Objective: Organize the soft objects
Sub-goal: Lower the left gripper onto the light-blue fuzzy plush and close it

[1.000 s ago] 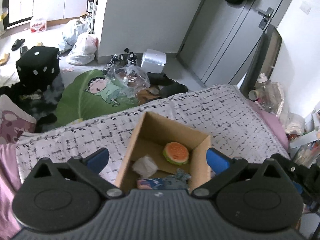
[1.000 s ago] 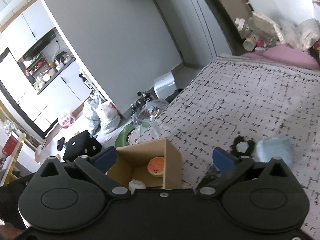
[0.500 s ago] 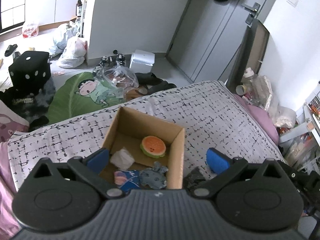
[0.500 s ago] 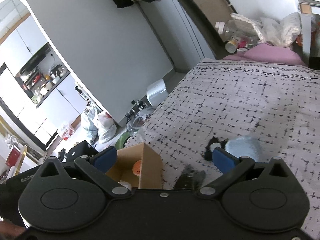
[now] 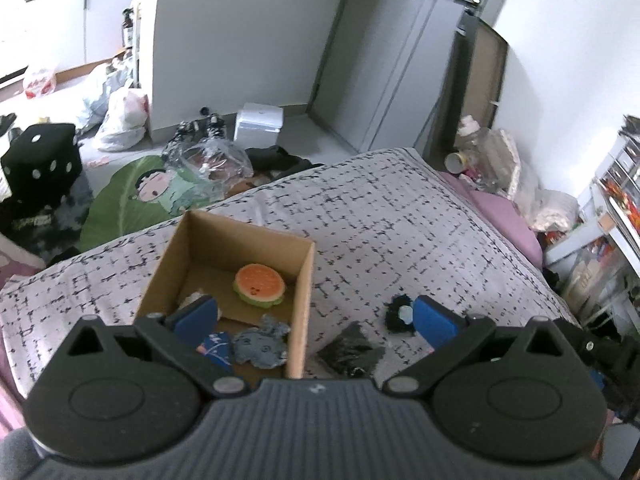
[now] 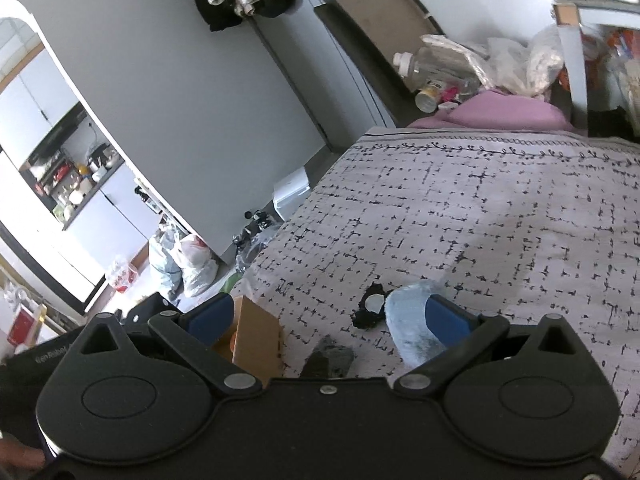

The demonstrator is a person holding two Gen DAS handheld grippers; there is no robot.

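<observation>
While both grippers hover over the bed (image 5: 400, 216), the left gripper (image 5: 314, 318) and right gripper (image 6: 327, 314) each have jaws apart, holding nothing. Inside the cardboard box (image 5: 305, 280) lie a watermelon plush (image 5: 259, 283) and a grey plush (image 5: 261, 347). Just beside the box, on the bedspread, rest a dark cloth (image 5: 352, 350) and a light blue plush (image 6: 412, 320).

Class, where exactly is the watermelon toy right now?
In the left wrist view, the watermelon toy lies inside the cardboard box on the bed, near its right wall.
</observation>
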